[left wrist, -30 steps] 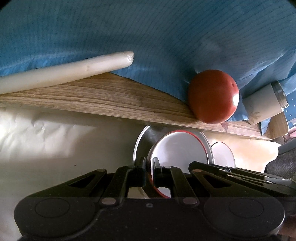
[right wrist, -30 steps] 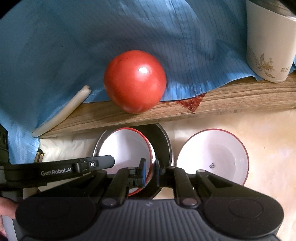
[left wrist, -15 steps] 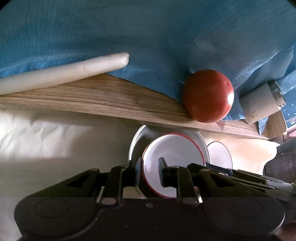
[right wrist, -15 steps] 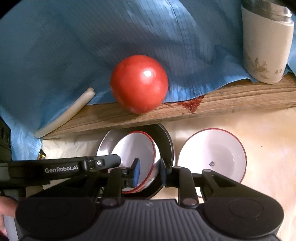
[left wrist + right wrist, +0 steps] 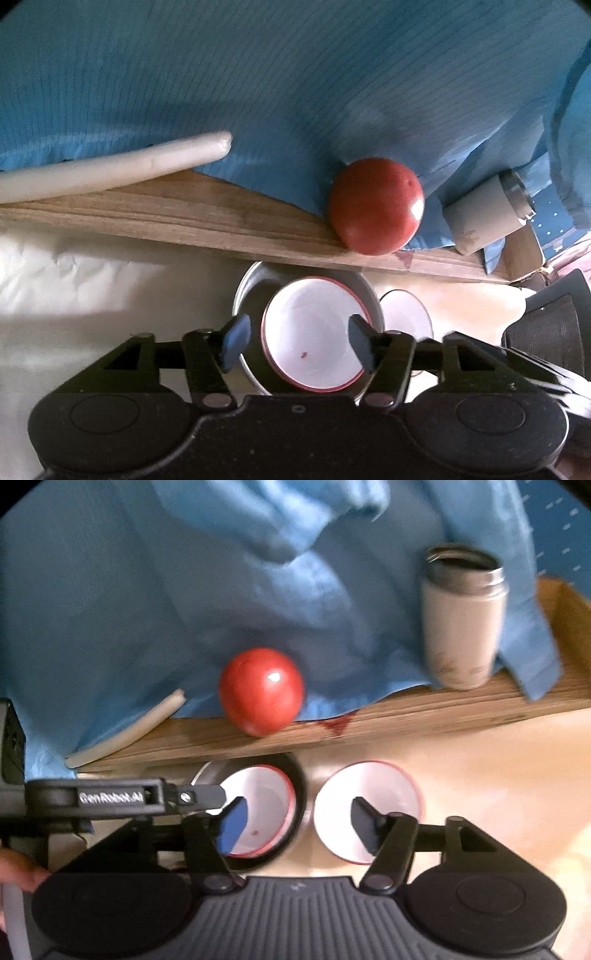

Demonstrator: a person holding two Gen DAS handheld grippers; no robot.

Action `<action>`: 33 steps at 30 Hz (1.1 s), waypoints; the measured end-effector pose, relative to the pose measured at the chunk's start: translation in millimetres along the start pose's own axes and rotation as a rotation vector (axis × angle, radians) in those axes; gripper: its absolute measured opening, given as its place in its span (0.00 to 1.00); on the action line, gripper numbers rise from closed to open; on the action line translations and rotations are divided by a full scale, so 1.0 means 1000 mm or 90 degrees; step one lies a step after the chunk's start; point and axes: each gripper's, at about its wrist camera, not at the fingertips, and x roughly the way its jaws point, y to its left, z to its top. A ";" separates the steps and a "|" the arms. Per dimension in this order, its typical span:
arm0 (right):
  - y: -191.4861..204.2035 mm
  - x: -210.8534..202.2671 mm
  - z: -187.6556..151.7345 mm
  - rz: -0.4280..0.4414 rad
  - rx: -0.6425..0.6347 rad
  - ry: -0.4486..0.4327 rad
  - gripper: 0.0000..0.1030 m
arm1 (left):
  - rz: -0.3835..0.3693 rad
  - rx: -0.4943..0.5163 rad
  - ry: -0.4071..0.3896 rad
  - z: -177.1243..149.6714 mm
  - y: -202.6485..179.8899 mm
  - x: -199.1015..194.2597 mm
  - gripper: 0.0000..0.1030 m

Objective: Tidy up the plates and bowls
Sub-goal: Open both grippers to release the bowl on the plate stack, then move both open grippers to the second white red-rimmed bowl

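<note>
A white bowl with a red rim [image 5: 310, 332] [image 5: 262, 801] sits inside a steel bowl [image 5: 251, 291] [image 5: 301, 794] on the cream sheet. A second white red-rimmed bowl [image 5: 402, 310] [image 5: 369, 797] rests just to its right. My left gripper [image 5: 298, 341] is opening, its pads straddling the nested white bowl without pressing on it. My right gripper [image 5: 298, 823] is also opening, one pad over the nested bowl and the other over the second bowl, gripping nothing. One of the left gripper's fingers [image 5: 199, 795] reaches in from the left.
A wooden ledge [image 5: 221, 218] runs behind the bowls. On it are a red tomato [image 5: 375, 206] [image 5: 262, 690], a white stick [image 5: 110, 170], a grey flask [image 5: 461, 627] and blue cloth [image 5: 295, 92]. A hand [image 5: 14, 875] shows at the lower left.
Both grippers were shut on the rims of the nested bowls and have let go and spread wide. The white bowl now lies flatter in the steel bowl. The right gripper drew back and upward.
</note>
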 end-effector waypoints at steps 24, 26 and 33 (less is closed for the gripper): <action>-0.104 -0.038 -0.006 -0.007 -0.137 0.001 0.99 | 0.008 -0.110 -0.030 -0.049 -0.103 0.005 0.99; -0.115 -0.037 -0.002 0.002 -0.151 0.004 0.99 | 0.012 -0.137 -0.029 -0.056 -0.110 0.014 0.99; -0.143 -0.024 0.009 0.030 -0.182 0.026 0.99 | 0.030 -0.238 -0.048 -0.070 -0.122 0.039 0.99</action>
